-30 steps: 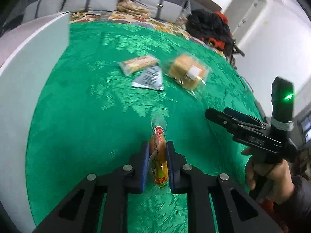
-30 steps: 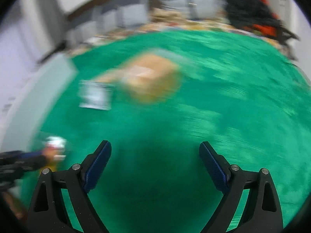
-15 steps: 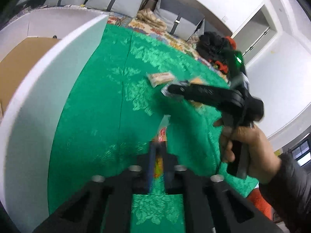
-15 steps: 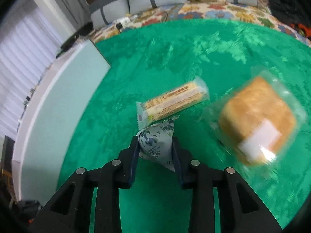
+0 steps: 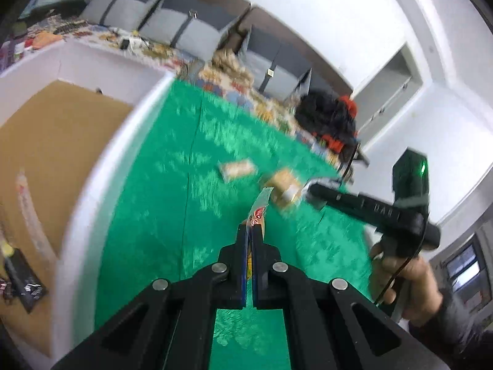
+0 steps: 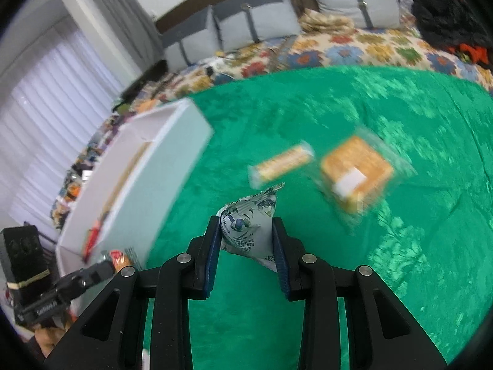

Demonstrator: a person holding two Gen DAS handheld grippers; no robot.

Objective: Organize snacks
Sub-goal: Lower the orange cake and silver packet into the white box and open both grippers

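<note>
Box [image 5: 92, 166]: one, white, brown floor inside, at the left of both views, on the green cloth [image 5: 172, 185].
Left tongs [image 5: 249, 237]: pressed together on one thin orange snack [image 5: 260, 208], which sticks out past the tips, lower centre of the left view.
Right tongs [image 6: 246, 231]: jaws have just closed, now pinching one white pouch [image 6: 248, 225] with blue print, its top poking out above the pads, lower centre of the right view.
Bar [image 6: 282, 160]: one, yellow, on the cloth just above the pouch.
Cake [image 6: 356, 169]: one wrapped, right of the bar, apart from the tongs.
Snacks: four in all.
</note>
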